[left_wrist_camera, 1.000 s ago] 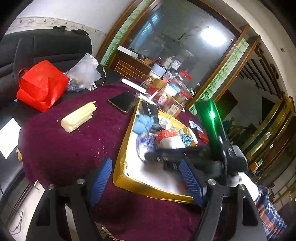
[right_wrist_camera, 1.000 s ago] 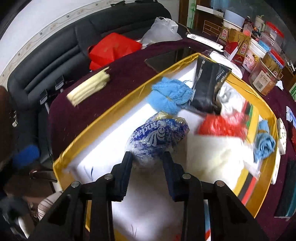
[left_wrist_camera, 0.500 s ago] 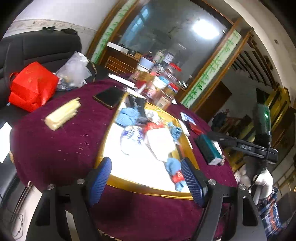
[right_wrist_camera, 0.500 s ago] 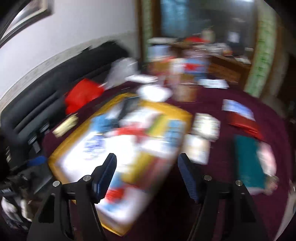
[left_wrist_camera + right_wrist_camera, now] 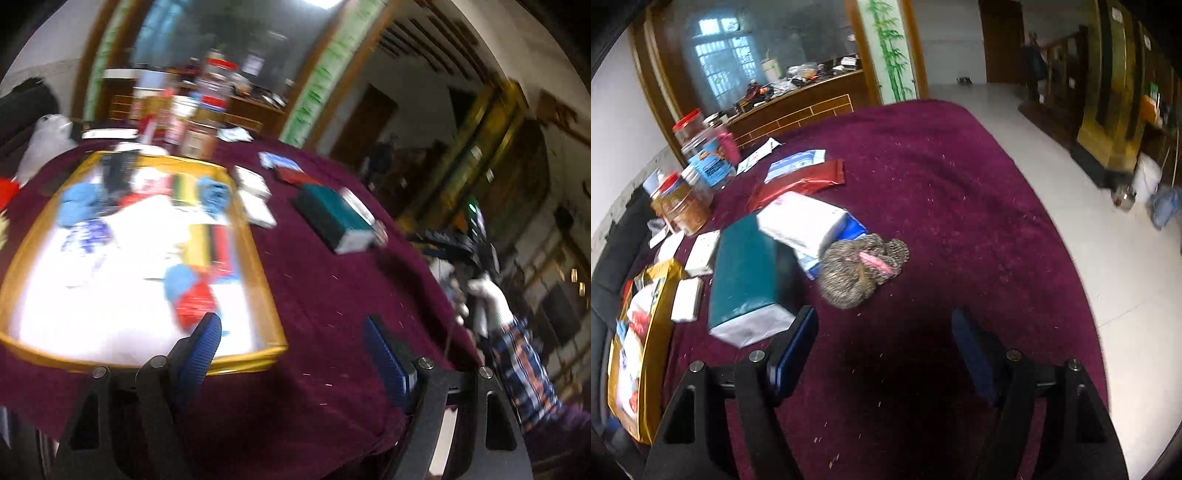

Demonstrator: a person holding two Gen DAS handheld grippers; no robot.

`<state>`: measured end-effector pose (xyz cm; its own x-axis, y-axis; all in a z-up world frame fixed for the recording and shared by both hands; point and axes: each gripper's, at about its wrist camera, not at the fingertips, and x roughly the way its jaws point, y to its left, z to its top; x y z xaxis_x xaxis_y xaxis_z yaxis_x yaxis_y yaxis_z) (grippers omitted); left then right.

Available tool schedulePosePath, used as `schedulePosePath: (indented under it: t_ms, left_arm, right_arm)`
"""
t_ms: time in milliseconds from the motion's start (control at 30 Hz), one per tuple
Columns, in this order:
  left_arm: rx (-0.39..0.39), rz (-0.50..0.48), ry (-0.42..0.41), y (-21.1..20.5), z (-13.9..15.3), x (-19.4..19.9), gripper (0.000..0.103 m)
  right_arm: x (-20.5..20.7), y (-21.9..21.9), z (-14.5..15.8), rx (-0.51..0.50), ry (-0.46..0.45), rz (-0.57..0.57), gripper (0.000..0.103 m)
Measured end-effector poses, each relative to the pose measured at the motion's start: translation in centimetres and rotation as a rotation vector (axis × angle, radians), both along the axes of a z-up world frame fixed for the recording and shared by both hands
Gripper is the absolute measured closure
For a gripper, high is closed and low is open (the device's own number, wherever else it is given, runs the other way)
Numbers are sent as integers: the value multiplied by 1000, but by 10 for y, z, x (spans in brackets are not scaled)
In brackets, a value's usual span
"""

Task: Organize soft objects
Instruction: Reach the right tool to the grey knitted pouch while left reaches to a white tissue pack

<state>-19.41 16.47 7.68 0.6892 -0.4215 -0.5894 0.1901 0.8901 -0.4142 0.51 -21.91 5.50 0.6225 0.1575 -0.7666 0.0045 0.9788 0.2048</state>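
Observation:
A gold-rimmed tray on the maroon table holds soft items: blue cloths, a blue-and-white bag, and a red-and-blue bundle. The tray also shows at the left edge of the right wrist view. A grey-brown knitted bundle with a pink part lies on the cloth ahead of my right gripper, which is open and empty. My left gripper is open and empty at the tray's near right corner. The right gripper's body shows in the left wrist view.
A teal box and a white packet lie left of the knitted bundle. A red pouch, white cards and jars stand further back. The table edge curves to tiled floor on the right.
My right gripper let go of the blue-and-white bag in the tray, opened, and swung right to the knitted bundle. My left gripper view has swung right along the tray.

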Motion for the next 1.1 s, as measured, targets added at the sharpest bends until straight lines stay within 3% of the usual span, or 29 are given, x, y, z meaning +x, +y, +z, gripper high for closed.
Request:
schedulePosePath:
  t_ms: [267,500,600,867,967,1100]
  left_arm:
    - [64,-53,57,-41,-2,17,21]
    - [83,-53,60,-52,10,47,21]
    - [105,-55,45,-60,16,63,20]
    - [118,-57,67,-84,16,117,20]
    - [162,-13,84,-87,9,141,20]
    - [282,54,133,-86,-8,186,20]
  right_arm:
    - [43,-9,-23,195,0,-57,29]
    - [54,12,-45,179,43,32,29]
    - [53,12,-46,241,44,74,57]
    - [43,7,-38,218,13,56,58]
    - [45,7,-37,215,10,63,58]
    - [48,7,-41,224,34,65,58]
